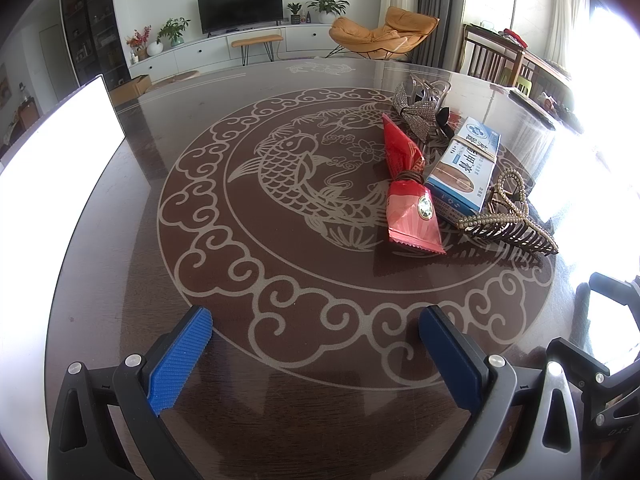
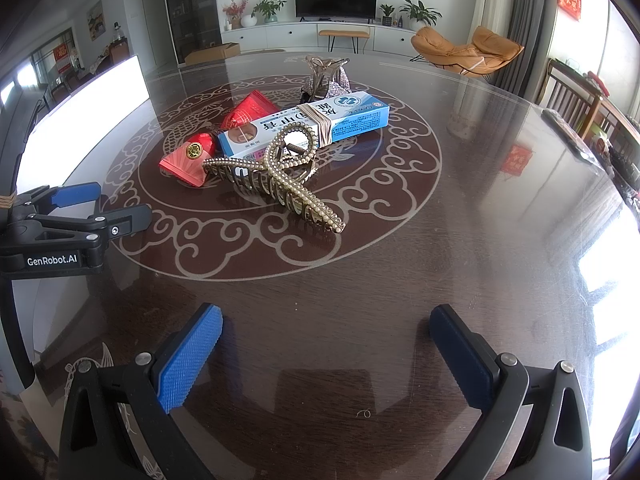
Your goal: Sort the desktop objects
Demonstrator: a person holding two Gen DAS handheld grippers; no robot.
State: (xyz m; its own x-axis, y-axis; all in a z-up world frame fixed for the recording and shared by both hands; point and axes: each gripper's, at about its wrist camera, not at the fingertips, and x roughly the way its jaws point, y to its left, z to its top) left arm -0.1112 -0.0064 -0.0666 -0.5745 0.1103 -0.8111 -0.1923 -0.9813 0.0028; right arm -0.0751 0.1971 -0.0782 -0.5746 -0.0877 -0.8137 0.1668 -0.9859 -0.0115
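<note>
Desktop objects lie in a loose cluster on the patterned middle of the dark glossy desk, well ahead of both tongs. The right tongs hover low over bare desk, jaws spread wide with nothing between the blue pads. The left tongs are likewise released and empty, off to the left of the cluster; in the right wrist view they show at the left edge, apart from the objects.

Nearest the right tongs lies a pearl-studded hair claw, resting on its teeth. Just behind it, touching or nearly so, is a long blue and white box bound with rubber bands. A red packet, cinched in its middle by a dark band, lies to the left of the box, one end tucked behind it. Farthest is a rhinestone hair claw, just beyond the box.

Along the desk's left edge stands a bright white panel.
</note>
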